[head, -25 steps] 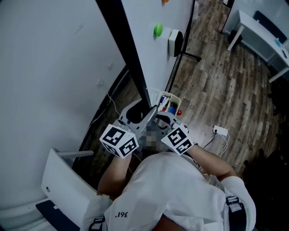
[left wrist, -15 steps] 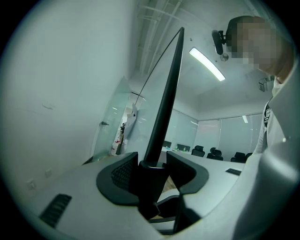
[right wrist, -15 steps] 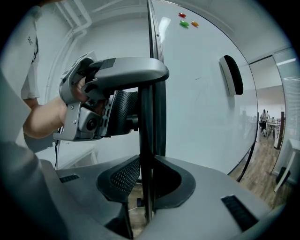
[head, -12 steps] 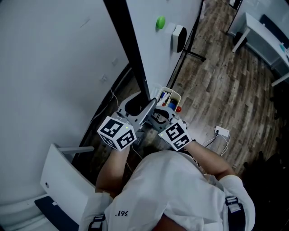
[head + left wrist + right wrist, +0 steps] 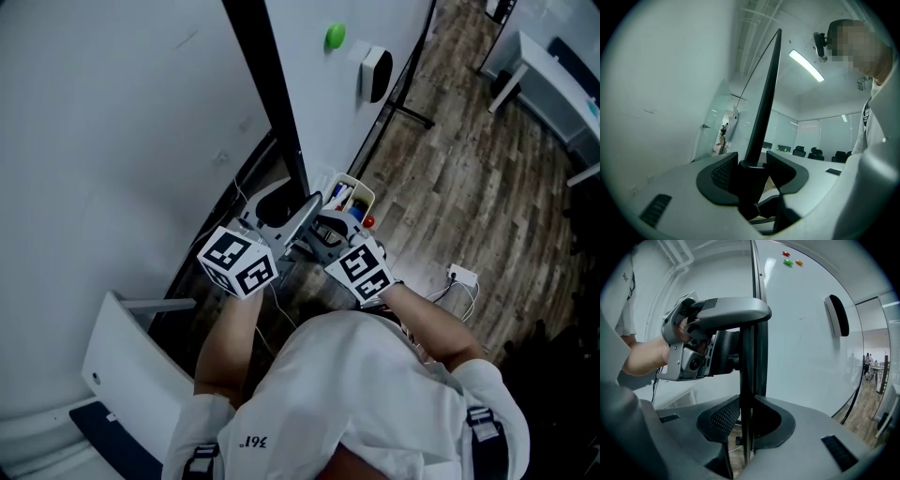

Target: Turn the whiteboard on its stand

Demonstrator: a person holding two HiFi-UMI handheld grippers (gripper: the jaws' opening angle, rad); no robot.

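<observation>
Whiteboard (image 5: 319, 103) stands upright on its thin black tube stand (image 5: 405, 111) — glossy white panel, slim dark frame (image 5: 274, 103). Left gripper (image 5: 751, 171) and right gripper (image 5: 747, 416) both clamp that frame edge between textured black pads — left above right.

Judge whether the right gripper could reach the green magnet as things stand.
Probably not: the right gripper is clamped on the whiteboard edge, with the green magnet well up the board, beyond it.
</observation>
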